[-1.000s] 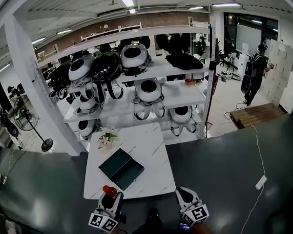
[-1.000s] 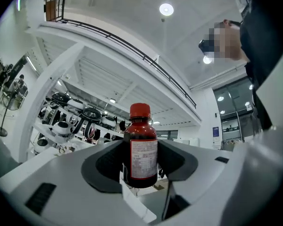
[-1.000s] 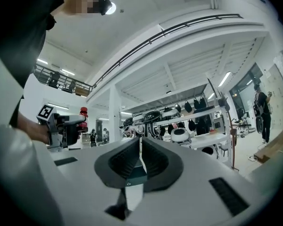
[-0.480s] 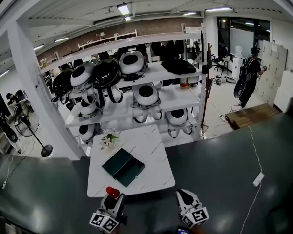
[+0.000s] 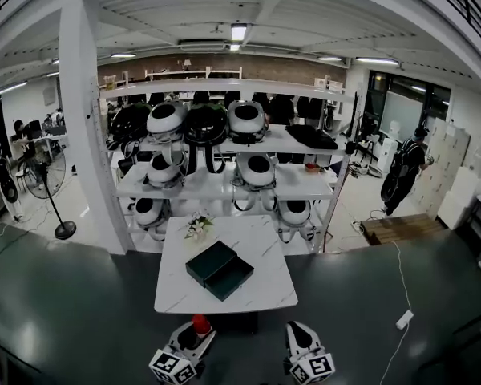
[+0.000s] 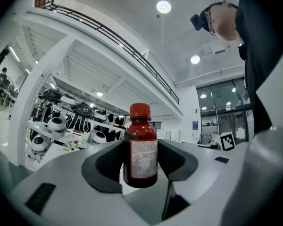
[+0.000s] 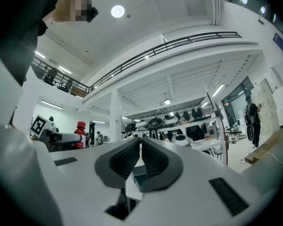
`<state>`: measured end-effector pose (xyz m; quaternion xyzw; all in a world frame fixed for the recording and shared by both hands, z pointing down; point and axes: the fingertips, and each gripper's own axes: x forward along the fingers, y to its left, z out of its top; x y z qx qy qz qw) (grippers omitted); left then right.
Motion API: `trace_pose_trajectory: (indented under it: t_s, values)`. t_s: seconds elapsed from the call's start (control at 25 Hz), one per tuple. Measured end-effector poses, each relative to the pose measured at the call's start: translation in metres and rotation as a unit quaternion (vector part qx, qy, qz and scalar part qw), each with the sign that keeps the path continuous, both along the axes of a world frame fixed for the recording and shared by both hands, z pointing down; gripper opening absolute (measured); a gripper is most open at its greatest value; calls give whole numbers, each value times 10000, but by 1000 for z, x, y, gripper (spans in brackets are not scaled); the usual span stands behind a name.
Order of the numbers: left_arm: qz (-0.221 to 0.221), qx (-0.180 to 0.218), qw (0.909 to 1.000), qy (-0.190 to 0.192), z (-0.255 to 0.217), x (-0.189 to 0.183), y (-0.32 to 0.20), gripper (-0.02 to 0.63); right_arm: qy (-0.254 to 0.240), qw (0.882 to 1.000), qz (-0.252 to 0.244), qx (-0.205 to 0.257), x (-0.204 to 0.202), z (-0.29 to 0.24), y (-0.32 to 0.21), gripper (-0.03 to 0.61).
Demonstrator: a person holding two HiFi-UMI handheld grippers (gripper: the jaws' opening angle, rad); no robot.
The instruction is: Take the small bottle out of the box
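A white marble table (image 5: 260, 243) bears an open dark box (image 5: 220, 269) and flowers (image 5: 197, 226).

The head view looks steeply down from high and far onto the worktop (image 5: 260, 239) and shelves (image 5: 282, 141); both gripper views sit low, angled upward, sharing those shelves.

A white marble counter (image 5: 256, 241) stood on a dark floor (image 5: 72, 295) before white shelving (image 5: 224, 87) holding what looked like helmets. Strip lights (image 5: 239, 31) glowed overhead, and a fan (image 5: 51, 175) stood to the left.
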<state>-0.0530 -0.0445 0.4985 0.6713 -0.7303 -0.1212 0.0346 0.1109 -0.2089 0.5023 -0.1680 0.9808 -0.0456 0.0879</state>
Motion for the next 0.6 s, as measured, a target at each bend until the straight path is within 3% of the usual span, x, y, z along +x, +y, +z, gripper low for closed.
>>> trace_pose_trajectory:
  t_s: [0.4, 0.6]
  values:
    - [214, 173, 9987, 430, 25, 28, 114, 235, 642, 9978, -169, -86, 5, 29, 135, 41]
    - [56, -40, 9995, 320, 41, 40, 134, 235, 857, 9961, -188, -69, 16, 30, 158, 37]
